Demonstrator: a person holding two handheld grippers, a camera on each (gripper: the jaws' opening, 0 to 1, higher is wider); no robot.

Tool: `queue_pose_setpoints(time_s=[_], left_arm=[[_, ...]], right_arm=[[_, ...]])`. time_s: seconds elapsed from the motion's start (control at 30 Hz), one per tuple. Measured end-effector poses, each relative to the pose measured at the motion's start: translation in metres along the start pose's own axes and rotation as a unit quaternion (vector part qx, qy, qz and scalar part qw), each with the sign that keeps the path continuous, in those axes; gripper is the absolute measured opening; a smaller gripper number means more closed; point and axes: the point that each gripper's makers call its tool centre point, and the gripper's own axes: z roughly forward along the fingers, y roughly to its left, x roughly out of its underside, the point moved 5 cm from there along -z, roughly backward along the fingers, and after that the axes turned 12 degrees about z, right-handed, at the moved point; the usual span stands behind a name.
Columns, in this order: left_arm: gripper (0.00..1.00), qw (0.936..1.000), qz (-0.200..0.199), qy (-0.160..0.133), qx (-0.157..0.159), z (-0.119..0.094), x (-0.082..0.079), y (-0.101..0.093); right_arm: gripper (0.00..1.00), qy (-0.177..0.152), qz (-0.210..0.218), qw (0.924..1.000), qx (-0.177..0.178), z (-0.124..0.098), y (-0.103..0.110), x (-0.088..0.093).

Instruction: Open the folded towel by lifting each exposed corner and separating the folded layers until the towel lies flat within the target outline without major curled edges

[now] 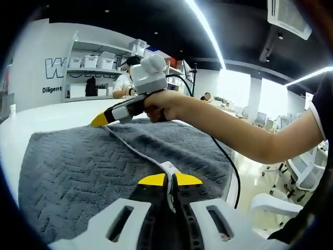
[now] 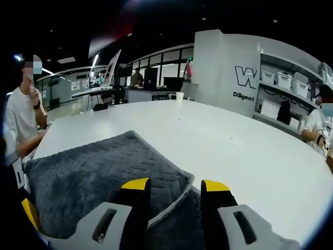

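A grey herringbone towel (image 1: 78,172) lies folded on the white table (image 1: 47,117). A pale hem (image 1: 132,148) runs across it from my right gripper to my left one. My left gripper (image 1: 170,179) is at the towel's near edge, its yellow-tipped jaws shut on the hem with its white label. A hand holds my right gripper (image 1: 99,120) at the towel's far edge. In the right gripper view, the right gripper (image 2: 175,185) stands open, one jaw on each side of the upper layer's hem (image 2: 169,205). The upper layer (image 2: 99,177) ends in a corner (image 2: 131,134).
The table (image 2: 229,151) stretches wide and bare beyond the towel. A person (image 2: 23,112) sits at its edge. A black cable (image 1: 229,161) hangs off the table's side by office chairs (image 1: 291,172). Shelves with boxes (image 1: 96,65) line the back wall.
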Motion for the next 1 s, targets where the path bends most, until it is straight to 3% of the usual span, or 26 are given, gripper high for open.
queue_pose_setpoints(time_s=[0.13,0.5,0.83,1.0], left_arm=[[0.02,0.9998,-0.019,-0.002,-0.006,-0.001,0.001,0.003],[0.02,0.9994,-0.001,-0.024,-0.024,0.005,-0.007,0.002],[0.02,0.9983,0.025,-0.037,-0.037,0.008,-0.01,0.008],[0.02,0.9974,0.051,-0.034,-0.037,0.014,-0.011,0.007]], right_arm=[[0.34,-0.001,0.004,1.0,0.001,0.002,-0.001,0.0],[0.32,0.001,0.016,0.9999,0.0,0.012,-0.003,0.003],[0.22,0.01,0.038,0.9992,0.002,0.017,-0.007,0.011],[0.12,0.012,0.077,0.997,-0.002,0.017,-0.012,0.019]])
